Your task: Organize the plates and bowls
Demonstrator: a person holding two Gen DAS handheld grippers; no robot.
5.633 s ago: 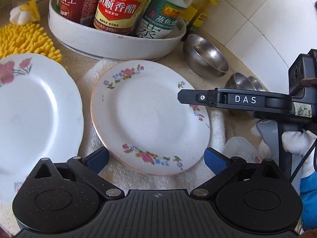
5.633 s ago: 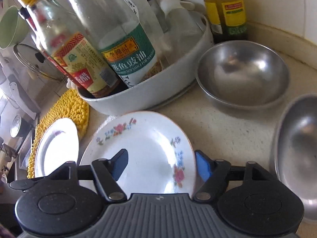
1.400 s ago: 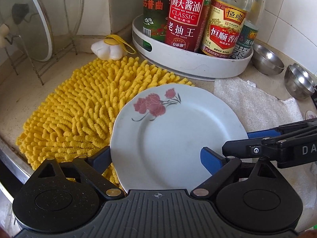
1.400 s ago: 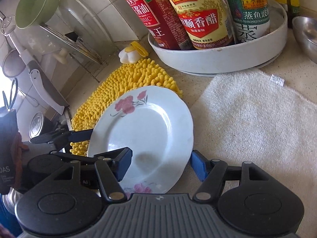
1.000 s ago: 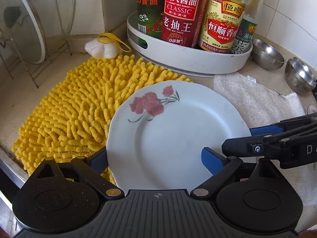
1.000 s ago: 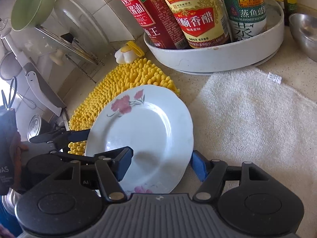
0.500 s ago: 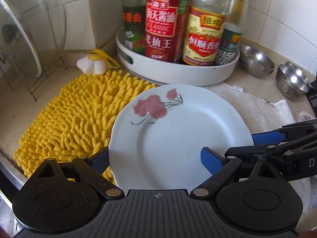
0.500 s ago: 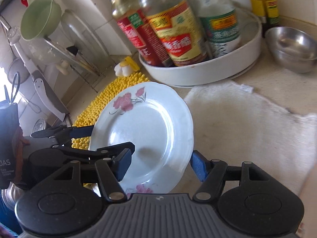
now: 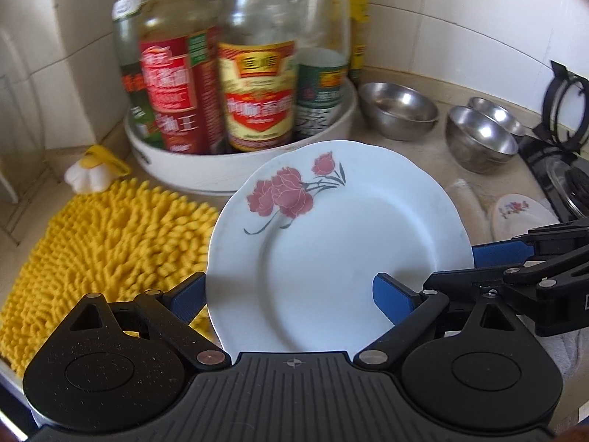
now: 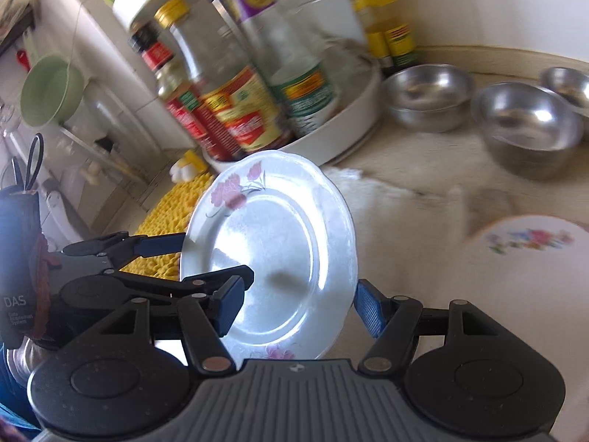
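The left claw (image 9: 291, 296) and the right claw (image 10: 300, 304) both hold the white rose plate (image 9: 338, 258) by its edges, each about half open around the rim. The plate is up off the table (image 10: 423, 228). Past it sit three steel bowls (image 9: 399, 114) and a small flowered plate (image 10: 530, 243).

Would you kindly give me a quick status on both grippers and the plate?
Left gripper and right gripper both clamped on the rose plate, lifted clear. Small floral plate on the towel ahead. Steel bowls beyond, clear of path.
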